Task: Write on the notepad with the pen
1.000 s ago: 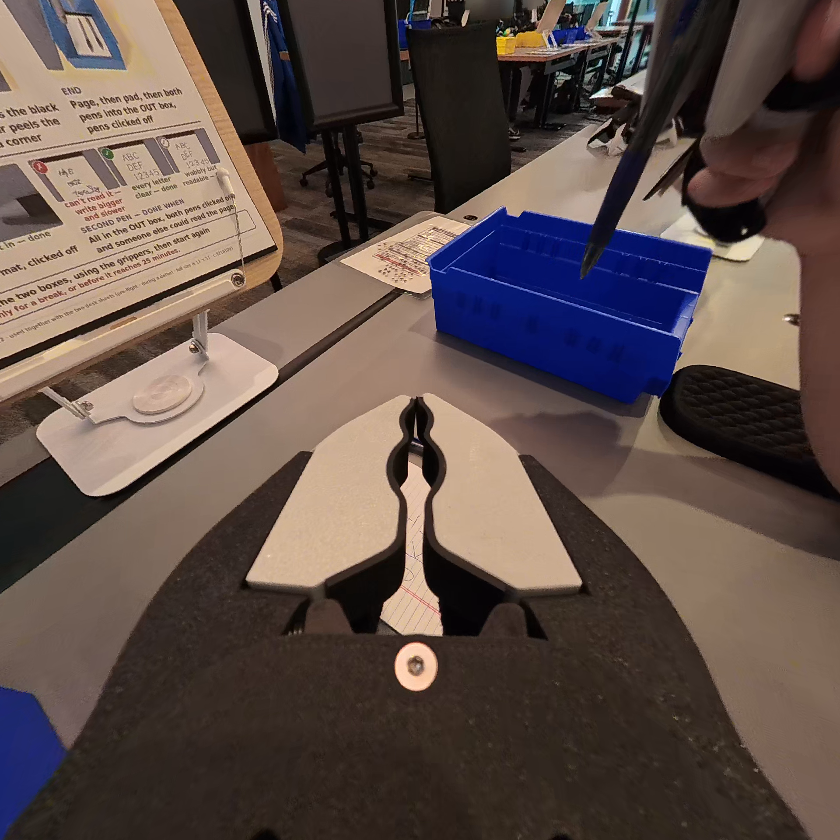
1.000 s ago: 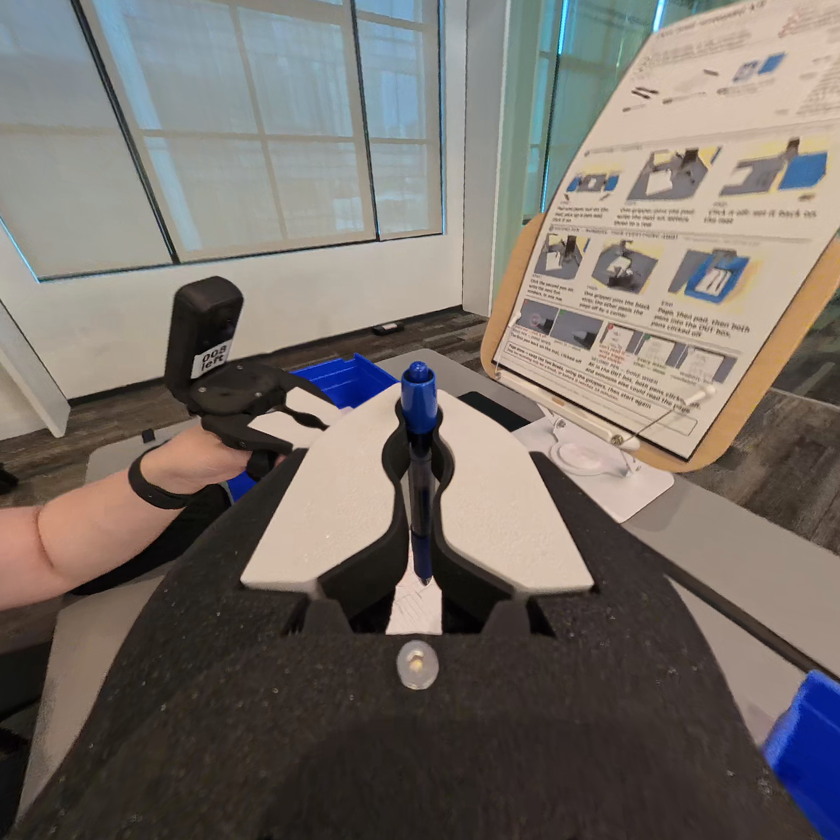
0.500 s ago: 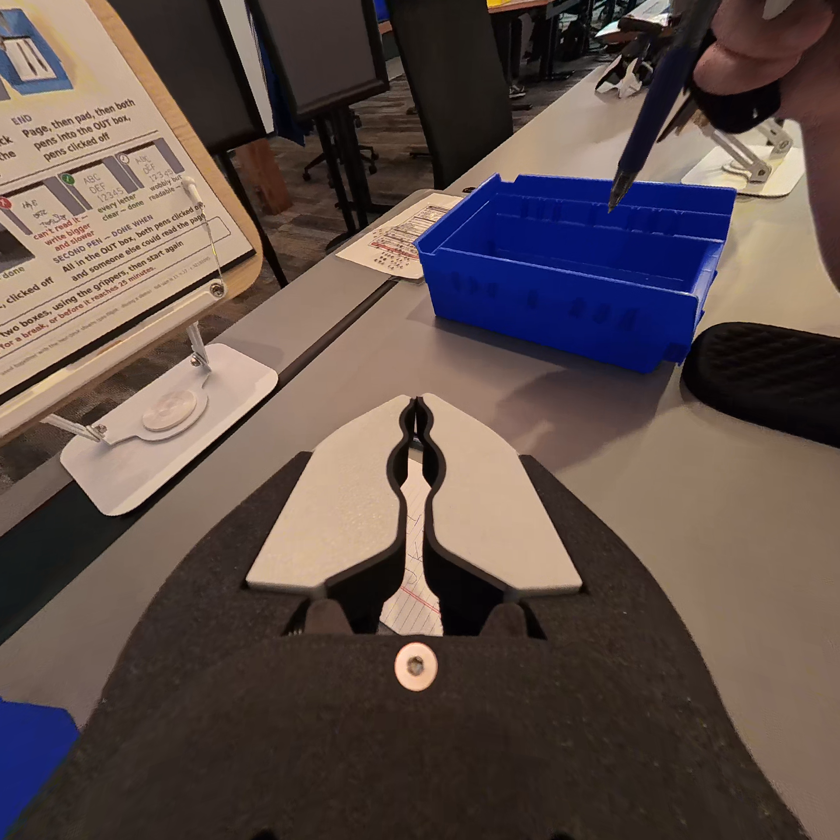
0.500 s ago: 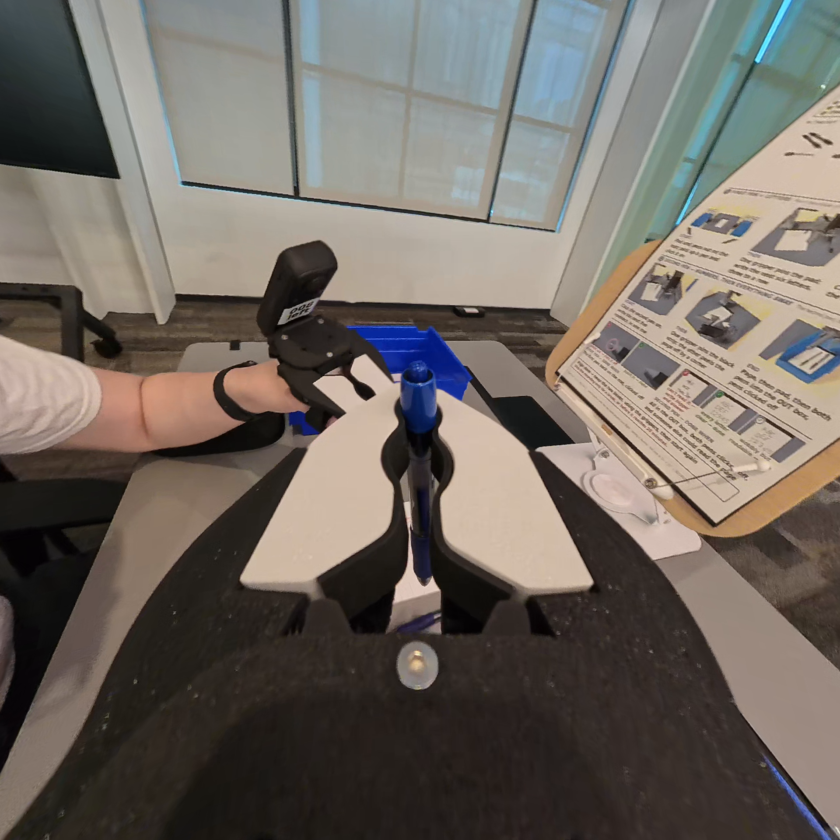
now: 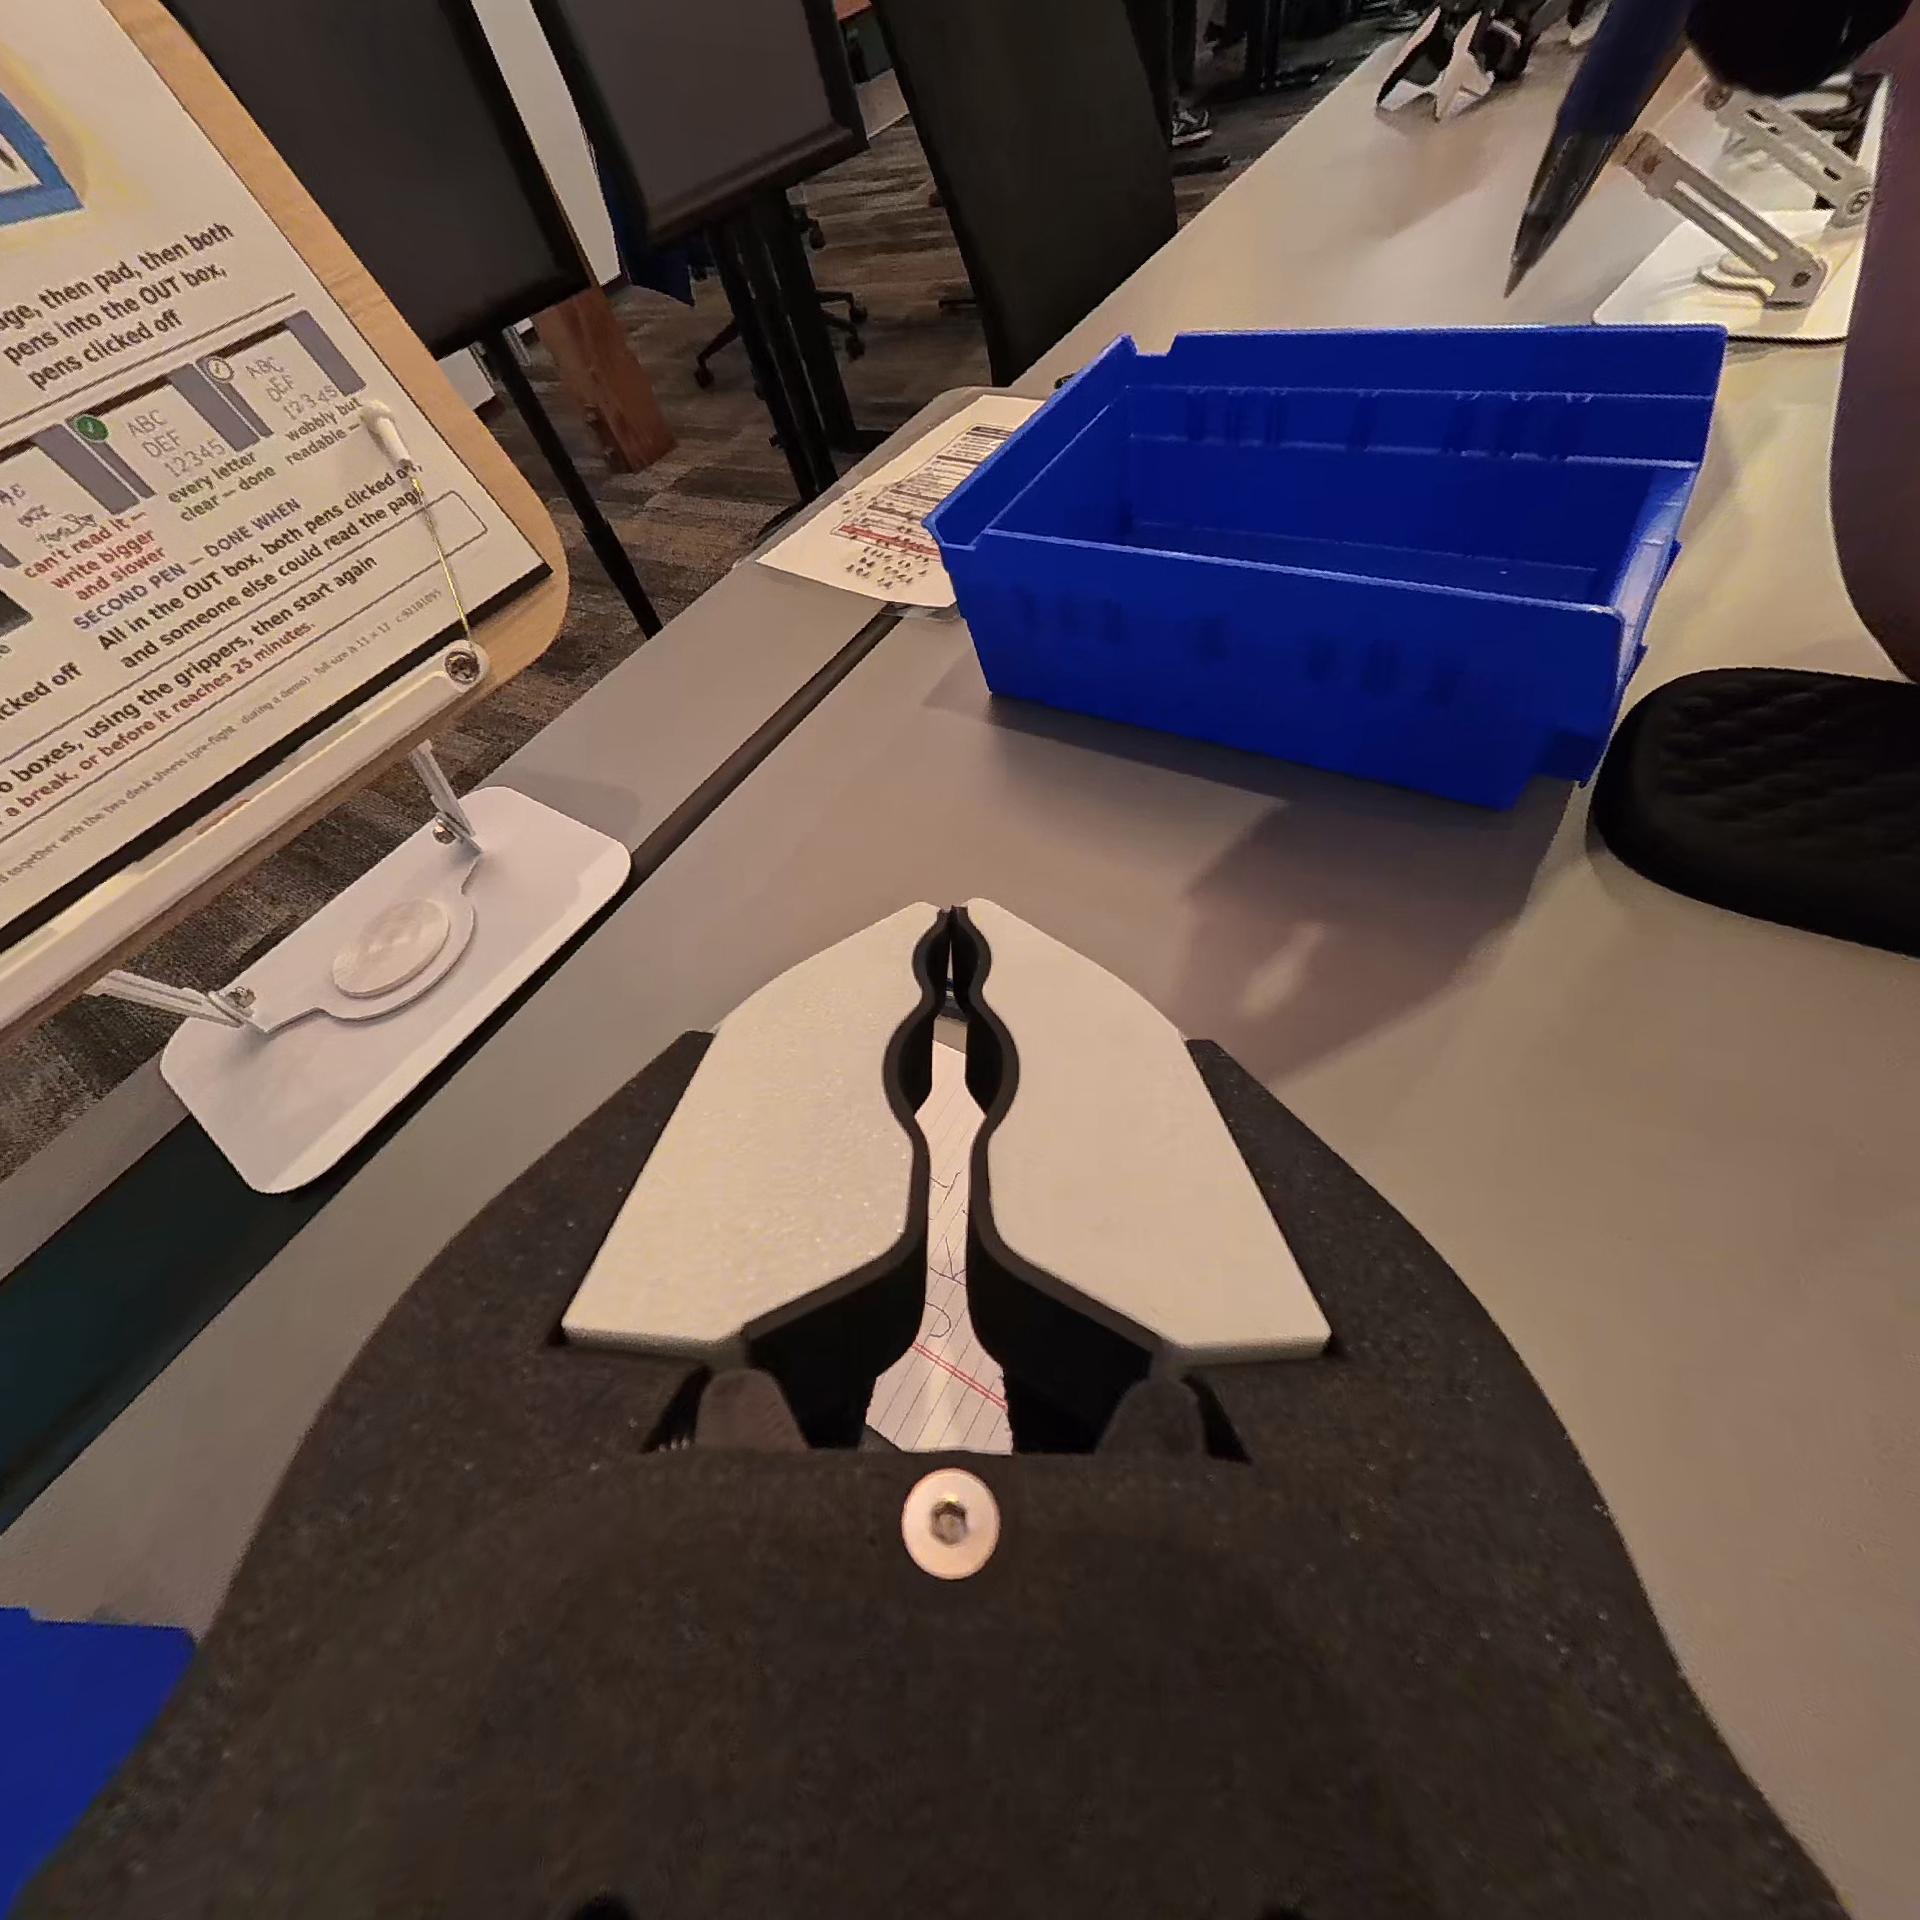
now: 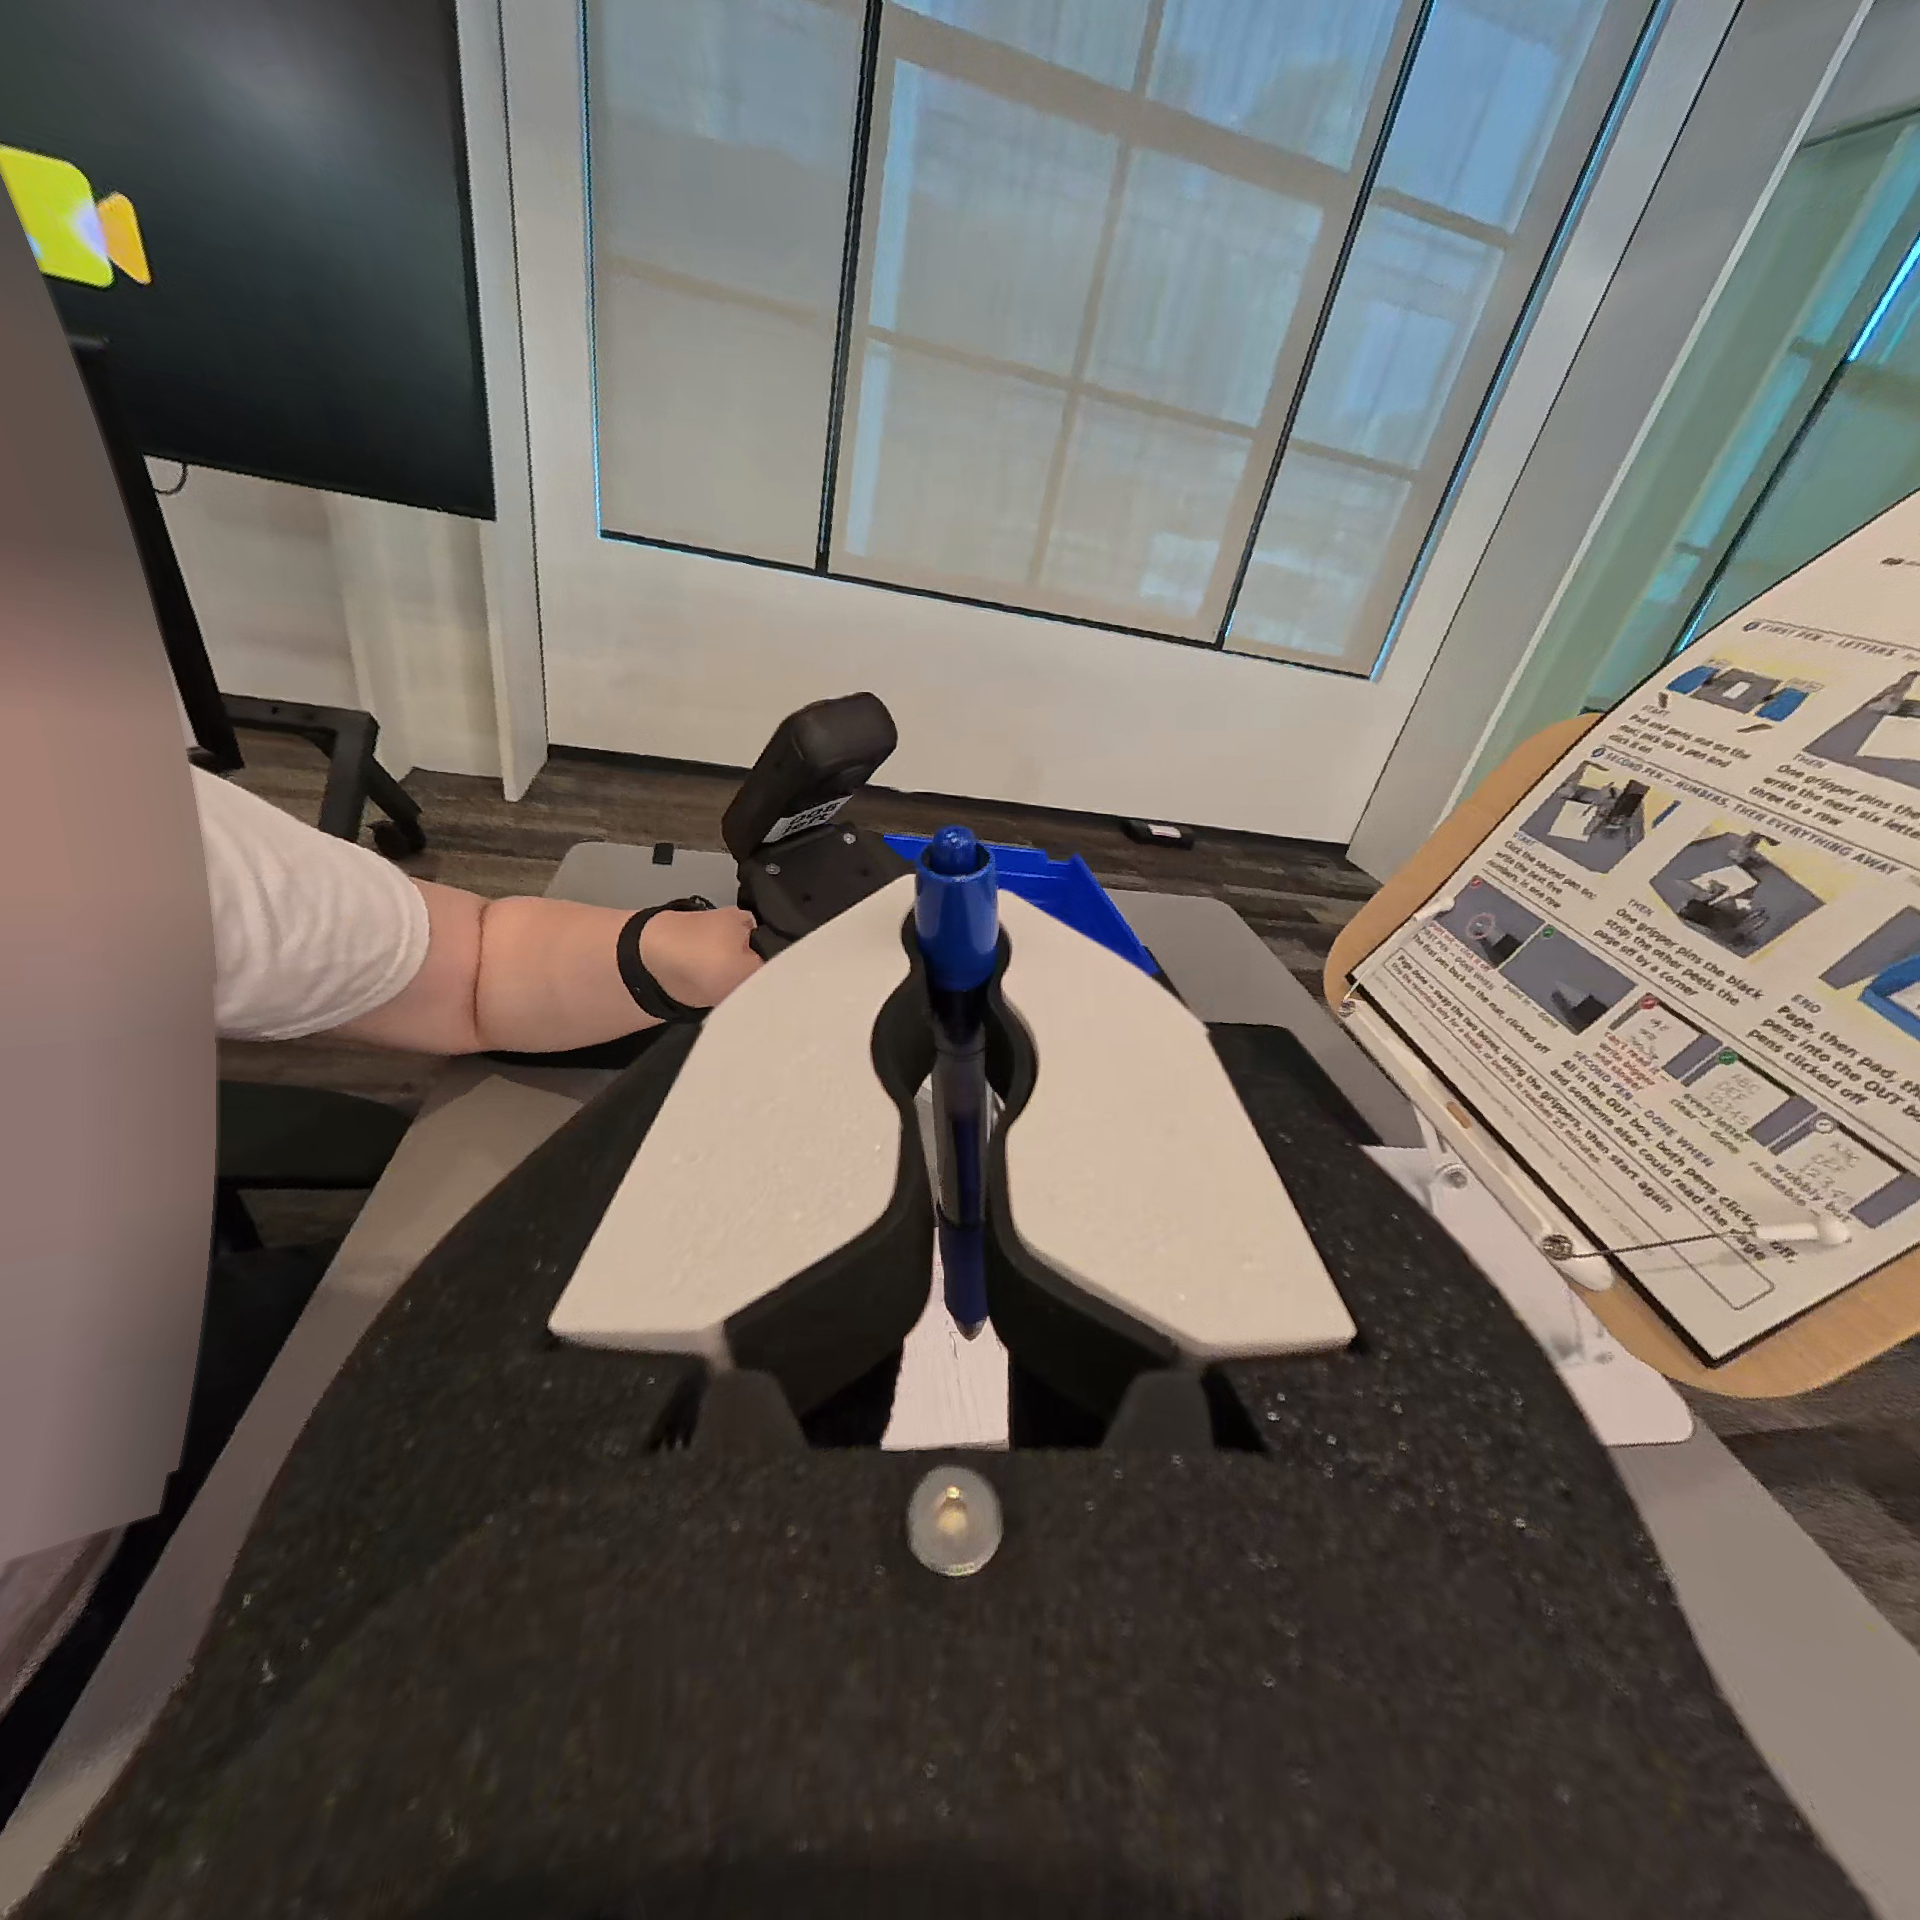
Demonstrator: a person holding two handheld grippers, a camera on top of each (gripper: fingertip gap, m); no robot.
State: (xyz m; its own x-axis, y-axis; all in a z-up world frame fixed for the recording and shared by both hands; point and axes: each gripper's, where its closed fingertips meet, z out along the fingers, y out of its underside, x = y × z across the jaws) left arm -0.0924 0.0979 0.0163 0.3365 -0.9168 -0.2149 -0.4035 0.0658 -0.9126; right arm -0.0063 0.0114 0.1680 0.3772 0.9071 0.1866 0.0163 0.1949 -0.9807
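the right gripper (image 6: 954,1049) clamps the blue pen (image 6: 958,1091), tip down above the notepad (image 6: 951,1392). the left gripper (image 5: 951,920) is pinched closed, empty, over the lined page (image 5: 940,1382) — best lower slowly, press lightly, and keep the pad pinned.

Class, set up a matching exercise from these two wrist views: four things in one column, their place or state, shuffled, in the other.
1. pen
2. notepad
3. blue bin
4. instruction board

A. propped on a stand
B. clamped in the right gripper
C. empty, on the table
D. under the shut left gripper

Pairs: 1-B, 2-D, 3-C, 4-A
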